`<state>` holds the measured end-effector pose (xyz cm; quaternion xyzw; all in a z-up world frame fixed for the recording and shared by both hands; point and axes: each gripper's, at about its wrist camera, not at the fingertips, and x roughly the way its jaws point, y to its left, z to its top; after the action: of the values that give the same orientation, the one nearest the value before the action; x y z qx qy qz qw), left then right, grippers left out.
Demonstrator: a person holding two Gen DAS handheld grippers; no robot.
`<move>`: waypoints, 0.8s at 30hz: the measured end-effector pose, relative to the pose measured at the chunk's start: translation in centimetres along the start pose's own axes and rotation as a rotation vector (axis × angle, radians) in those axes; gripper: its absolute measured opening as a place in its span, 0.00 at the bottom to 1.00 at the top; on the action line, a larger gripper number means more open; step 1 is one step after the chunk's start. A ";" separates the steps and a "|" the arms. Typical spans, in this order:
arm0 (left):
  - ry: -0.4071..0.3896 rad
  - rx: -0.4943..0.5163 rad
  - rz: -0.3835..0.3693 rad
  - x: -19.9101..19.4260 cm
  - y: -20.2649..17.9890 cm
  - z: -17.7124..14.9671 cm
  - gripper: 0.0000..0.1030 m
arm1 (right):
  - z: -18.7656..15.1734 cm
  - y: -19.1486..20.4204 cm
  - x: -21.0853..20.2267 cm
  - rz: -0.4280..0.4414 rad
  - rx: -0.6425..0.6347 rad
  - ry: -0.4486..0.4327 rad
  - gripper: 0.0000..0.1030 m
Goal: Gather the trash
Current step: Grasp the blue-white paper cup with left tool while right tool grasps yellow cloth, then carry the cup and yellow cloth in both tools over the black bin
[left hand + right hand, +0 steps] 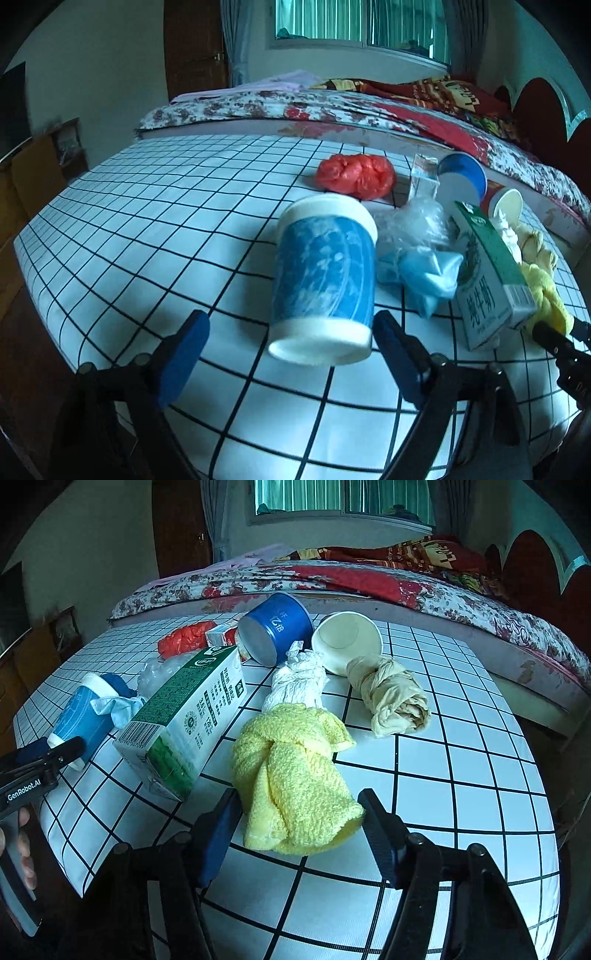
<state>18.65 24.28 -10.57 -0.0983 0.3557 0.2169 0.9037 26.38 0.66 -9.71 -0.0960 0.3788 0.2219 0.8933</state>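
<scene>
Left gripper (291, 341) is spread wide around the blue paper cup (323, 280) lying on its side at centre frame, not squeezing yet; looks light and crushable, so I'd pinch mid-wall gently; right gripper (297, 829) gapes around the soft yellow cloth (291, 775), lower centre.

four cups (346, 641), one milk carton (184, 720), one small box (221, 635), three cloth bundles (295, 775), three crumpled bags (354, 175)
</scene>
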 end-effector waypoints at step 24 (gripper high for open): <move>-0.075 0.267 -0.183 -7.9 -3.3 0.5 0.53 | -0.9 -0.6 -5.7 0.020 0.025 -0.041 0.22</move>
<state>15.31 19.01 -4.71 -0.0011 0.3367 0.0880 0.9375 22.56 -2.07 -6.23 -0.0766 0.3642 0.2281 0.8997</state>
